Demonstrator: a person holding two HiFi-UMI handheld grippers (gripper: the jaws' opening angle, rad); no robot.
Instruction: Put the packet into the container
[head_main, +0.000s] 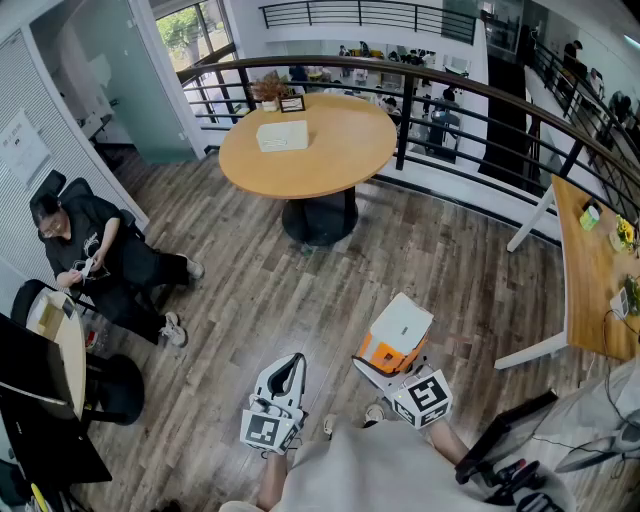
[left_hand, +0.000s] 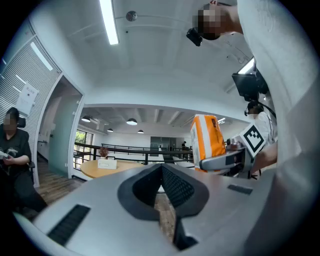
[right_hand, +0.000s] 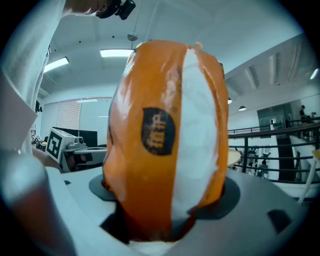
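Observation:
An orange and white packet (head_main: 400, 330) stands upright between the jaws of my right gripper (head_main: 388, 362), which is shut on it low in the head view, over the wooden floor. The packet (right_hand: 170, 135) fills the right gripper view, with the jaws pressed on its lower sides. My left gripper (head_main: 291, 366) is just left of it, its fingertips together and nothing between them. The left gripper view shows the dark pads (left_hand: 172, 186) meeting at the tip, and the packet (left_hand: 207, 140) to the right in my right gripper (left_hand: 225, 160). I see no container that I can name for certain.
A round wooden table (head_main: 340, 160) with a white box (head_main: 282, 135) and a small plant stands ahead. A dark curved railing (head_main: 470, 95) runs behind it. A person (head_main: 95, 255) sits at the left by a desk. Another wooden desk (head_main: 590, 280) lies at the right.

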